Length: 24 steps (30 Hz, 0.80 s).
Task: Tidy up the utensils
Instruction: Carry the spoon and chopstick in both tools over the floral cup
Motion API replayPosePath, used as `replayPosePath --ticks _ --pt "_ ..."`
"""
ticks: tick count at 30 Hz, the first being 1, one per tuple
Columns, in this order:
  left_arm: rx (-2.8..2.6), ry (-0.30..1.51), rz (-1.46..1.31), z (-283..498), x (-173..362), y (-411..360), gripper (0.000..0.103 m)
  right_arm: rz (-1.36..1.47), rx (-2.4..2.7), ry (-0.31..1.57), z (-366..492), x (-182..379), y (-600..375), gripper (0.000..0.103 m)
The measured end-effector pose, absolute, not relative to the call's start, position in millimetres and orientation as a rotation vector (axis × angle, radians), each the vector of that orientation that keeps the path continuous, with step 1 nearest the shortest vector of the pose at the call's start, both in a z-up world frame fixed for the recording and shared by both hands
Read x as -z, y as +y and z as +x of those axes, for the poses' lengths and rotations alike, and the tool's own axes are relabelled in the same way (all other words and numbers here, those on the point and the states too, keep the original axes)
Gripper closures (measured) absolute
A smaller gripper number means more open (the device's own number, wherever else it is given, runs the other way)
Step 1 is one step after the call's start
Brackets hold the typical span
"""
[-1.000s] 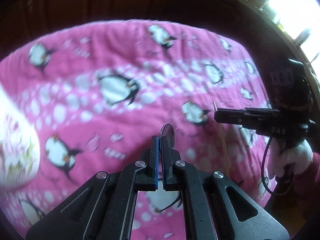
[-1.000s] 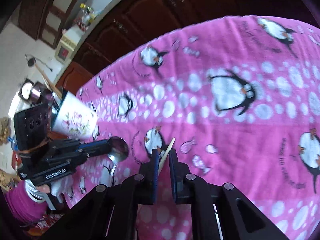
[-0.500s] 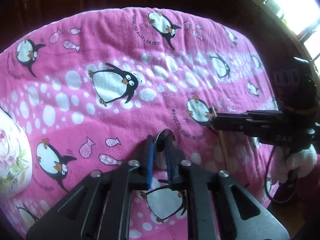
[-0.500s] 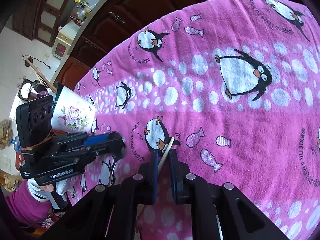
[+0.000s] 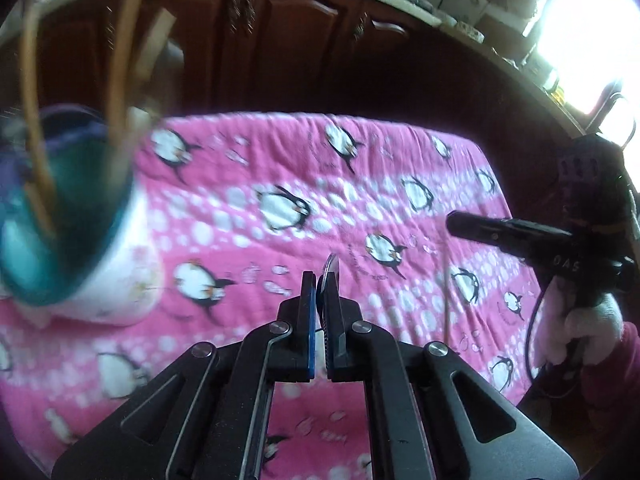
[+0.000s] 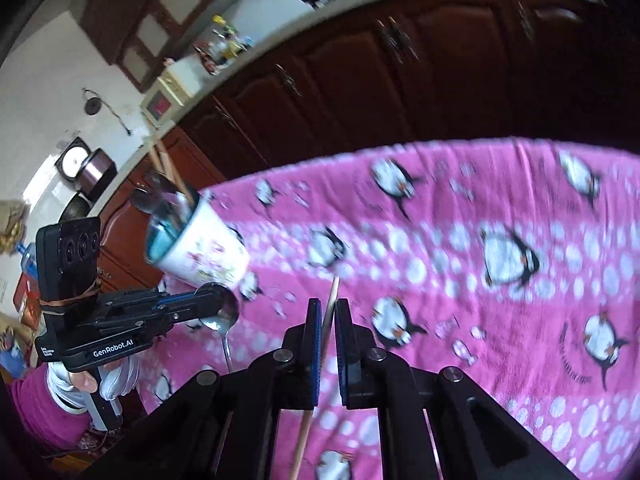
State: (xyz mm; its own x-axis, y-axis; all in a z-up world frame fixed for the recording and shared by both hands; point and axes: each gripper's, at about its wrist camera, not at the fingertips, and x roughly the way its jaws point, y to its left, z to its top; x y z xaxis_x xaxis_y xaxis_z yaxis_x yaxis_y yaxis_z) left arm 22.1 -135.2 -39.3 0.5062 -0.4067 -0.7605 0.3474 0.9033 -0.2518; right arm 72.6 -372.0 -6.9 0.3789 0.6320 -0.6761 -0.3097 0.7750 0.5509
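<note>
a home kitchen: dark wooden cabinets (image 6: 360, 80) under a cluttered countertop (image 6: 224, 52), penguin-print cloth (image 6: 480, 240).

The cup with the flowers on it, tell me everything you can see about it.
The cup is white outside with a pink floral print and teal-blue inside, tapering toward its base. It stands on the pink penguin cloth, looking tilted in the fisheye views. Wooden chopsticks and blurred metal utensils stick out of its mouth. The spoon held by the left gripper hangs just in front of it; whether they touch is unclear.
</note>
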Motion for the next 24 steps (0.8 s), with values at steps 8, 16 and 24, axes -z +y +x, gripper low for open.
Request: replayPosePath --ticks 8,16,24 --pt "0.372 0.865 -0.073 -1 10 -99 0.101 0.313 -0.644 0.968 72 -18 -342 0.099" --pt "0.349 0.832 -0.115 -20 -2 -72 0.101 0.213 -0.521 1.234 86 50 -331 0.062" --pt "0.296 0.817 -0.122 -30 -13 -46 0.101 0.093 -0.453 1.304 107 101 -299 0.094"
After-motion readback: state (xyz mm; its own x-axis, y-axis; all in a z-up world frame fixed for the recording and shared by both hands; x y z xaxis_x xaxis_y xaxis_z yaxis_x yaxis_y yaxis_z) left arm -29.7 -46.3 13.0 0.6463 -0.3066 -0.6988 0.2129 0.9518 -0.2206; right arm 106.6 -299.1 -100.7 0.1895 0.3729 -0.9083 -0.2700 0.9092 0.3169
